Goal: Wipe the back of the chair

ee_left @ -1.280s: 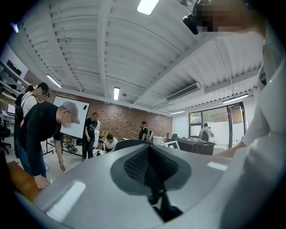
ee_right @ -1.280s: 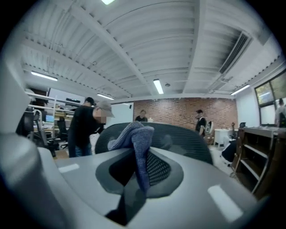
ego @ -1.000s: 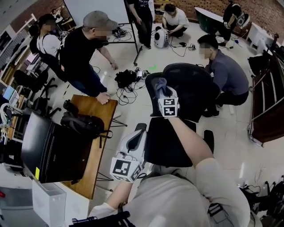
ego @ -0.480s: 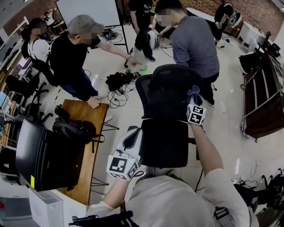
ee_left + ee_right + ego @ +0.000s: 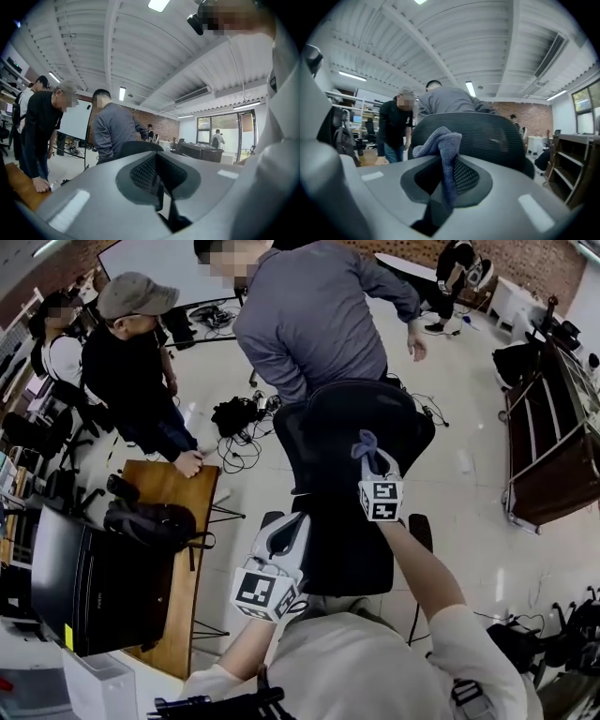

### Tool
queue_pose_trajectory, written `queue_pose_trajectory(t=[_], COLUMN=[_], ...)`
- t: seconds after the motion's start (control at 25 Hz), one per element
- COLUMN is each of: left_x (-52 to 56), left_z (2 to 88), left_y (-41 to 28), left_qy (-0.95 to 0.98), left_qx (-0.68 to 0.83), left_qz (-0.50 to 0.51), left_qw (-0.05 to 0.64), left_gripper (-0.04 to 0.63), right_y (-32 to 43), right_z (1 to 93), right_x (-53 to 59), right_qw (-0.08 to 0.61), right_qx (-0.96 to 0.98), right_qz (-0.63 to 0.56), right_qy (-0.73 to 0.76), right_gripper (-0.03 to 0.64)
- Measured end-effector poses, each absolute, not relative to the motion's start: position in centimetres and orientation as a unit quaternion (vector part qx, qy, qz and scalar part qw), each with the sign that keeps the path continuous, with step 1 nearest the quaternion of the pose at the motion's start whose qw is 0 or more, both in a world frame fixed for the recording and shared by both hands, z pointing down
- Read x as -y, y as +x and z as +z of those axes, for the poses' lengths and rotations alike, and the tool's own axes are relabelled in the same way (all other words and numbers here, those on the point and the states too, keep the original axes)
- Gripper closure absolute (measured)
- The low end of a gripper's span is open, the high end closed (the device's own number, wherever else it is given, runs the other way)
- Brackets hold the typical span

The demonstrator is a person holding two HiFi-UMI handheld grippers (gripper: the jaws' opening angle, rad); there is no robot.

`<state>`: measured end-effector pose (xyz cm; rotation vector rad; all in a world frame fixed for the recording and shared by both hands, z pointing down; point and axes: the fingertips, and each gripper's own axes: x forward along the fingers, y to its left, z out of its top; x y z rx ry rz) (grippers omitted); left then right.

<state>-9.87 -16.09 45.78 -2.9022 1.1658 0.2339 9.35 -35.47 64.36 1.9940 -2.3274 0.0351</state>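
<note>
The black mesh chair point(image 5: 352, 423) stands in the middle of the head view, its back facing the camera and its seat just below. The right gripper point(image 5: 371, 457) is raised against the right part of that back, with its marker cube towards the camera. Its jaws are clamped on a blue-grey cloth point(image 5: 443, 145), which sticks up from between them in a bunched fold and lies in front of the mesh; whether the cloth touches the mesh I cannot tell. The left gripper point(image 5: 287, 527) sits lower, at the left edge of the seat, with its jaws closed together and nothing between them.

A person in a grey shirt point(image 5: 314, 315) stands bent over just behind the chair, at the top centre. A person in a cap and black top point(image 5: 131, 367) is at the upper left, one hand resting on a wooden table point(image 5: 183, 563). A black bag point(image 5: 155, 519) lies on that table.
</note>
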Motion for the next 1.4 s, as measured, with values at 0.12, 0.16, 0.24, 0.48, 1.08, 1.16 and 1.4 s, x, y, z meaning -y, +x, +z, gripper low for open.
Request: queue_pose_trajectory(t=[0.12,0.16,0.24,0.48,1.08,1.16,1.4], left_x=[16.7,16.8,17.0,17.1,20.5,20.5,19.9], left_z=[45.7,45.7,45.9,46.5,46.6,46.3,47.2], left_y=[-11.3,-12.0,-13.5,-17.2,-6.6,-4.0,-2.1], left_qy=[-0.914,-0.909,-0.897,-0.862,-0.925,-0.936,-0.945], left_qx=[-0.399,-0.411,-0.438,-0.506,-0.377,-0.351,-0.325], left_qz=[0.070,0.069,0.063,0.036,0.040,0.036,0.026], left_qw=[0.002,0.001,-0.003,-0.019,-0.021,-0.018,-0.021], left_gripper=[0.534,0.534,0.534,0.534,0.534,0.534,0.534], right_y=[2.1,0.0,-3.6,-5.6,27.7,32.8,35.8], right_z=[66.4,67.5,69.9,74.7,79.3,79.2,78.7], right_x=[39.3,41.0,44.5,52.7,45.0,42.9,40.1], right_qw=[0.056,0.066,0.089,0.142,0.117,0.113,0.088], right_qx=[0.796,0.803,0.816,0.812,0.637,0.610,0.598], right_qz=[0.024,0.030,0.039,0.077,0.145,0.151,0.151], right_qy=[0.602,0.591,0.570,0.561,0.748,0.770,0.783], right_gripper=[0.568,0.568,0.568,0.568,0.568,0.569,0.569])
